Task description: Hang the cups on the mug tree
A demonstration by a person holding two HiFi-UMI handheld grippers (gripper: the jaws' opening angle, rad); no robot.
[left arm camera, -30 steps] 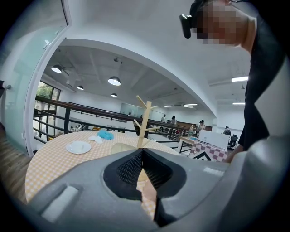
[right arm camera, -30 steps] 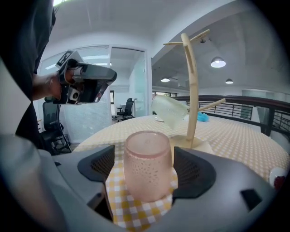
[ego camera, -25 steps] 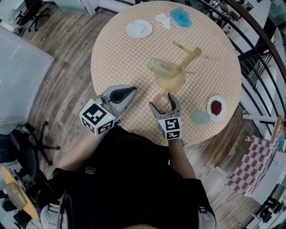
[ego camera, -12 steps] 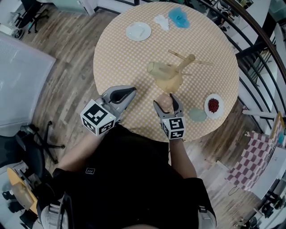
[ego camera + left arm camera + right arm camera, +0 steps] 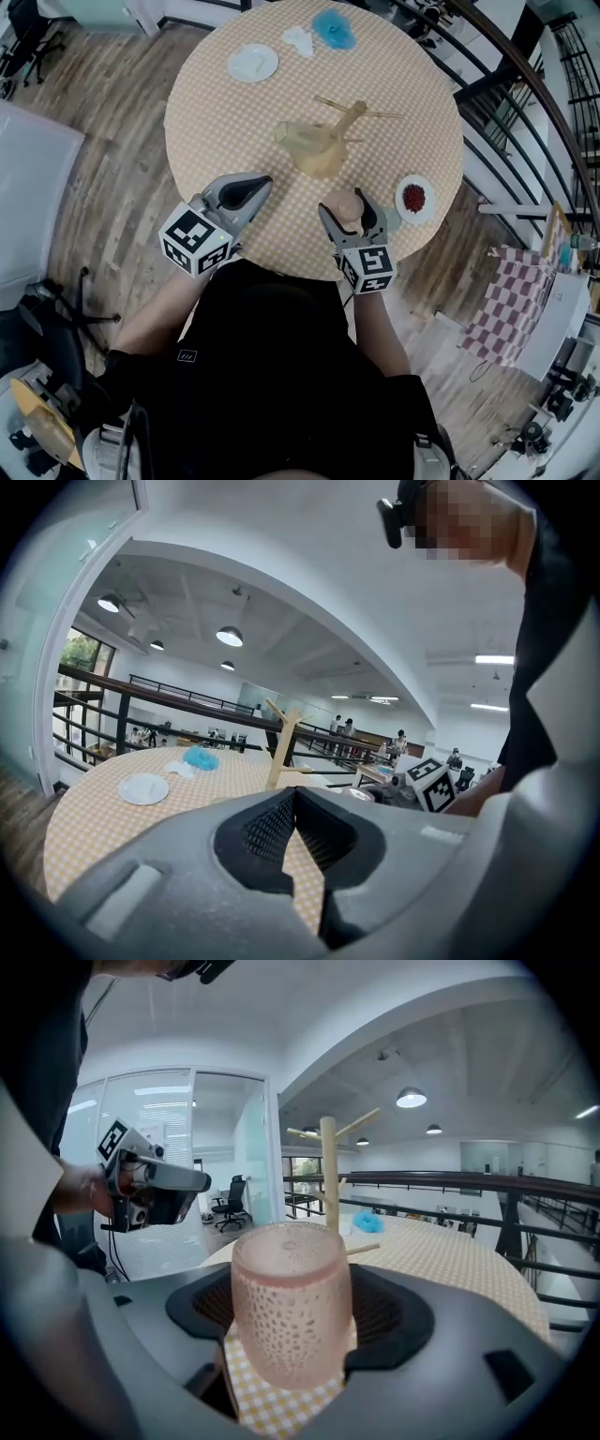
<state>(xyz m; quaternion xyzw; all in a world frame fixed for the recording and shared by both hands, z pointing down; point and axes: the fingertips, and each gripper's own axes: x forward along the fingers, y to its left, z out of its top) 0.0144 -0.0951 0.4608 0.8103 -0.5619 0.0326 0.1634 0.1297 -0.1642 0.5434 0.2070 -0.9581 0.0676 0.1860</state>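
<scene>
A wooden mug tree [image 5: 339, 127] stands near the middle of the round checkered table [image 5: 225, 122], with a pale yellow cup [image 5: 298, 139] against its left side. My right gripper [image 5: 343, 210] is shut on a pink dimpled cup [image 5: 344, 202] above the table's near edge. Its jaws have just been closing on that cup. In the right gripper view the cup [image 5: 291, 1297] stands upright between the pads, with the mug tree [image 5: 328, 1171] behind it. My left gripper [image 5: 263, 183] is shut and empty, left of the right one. The mug tree [image 5: 281, 747] shows past its tips.
A small dish of red berries [image 5: 413, 198] sits right of the tree. A white plate [image 5: 253, 63], a white crumpled thing [image 5: 300, 39] and a blue thing [image 5: 333, 28] lie at the far side. A black railing [image 5: 525, 103] runs along the right.
The right gripper has risen with the pink cup, lifting it off the table. The left gripper has also come up a little, still shut.
</scene>
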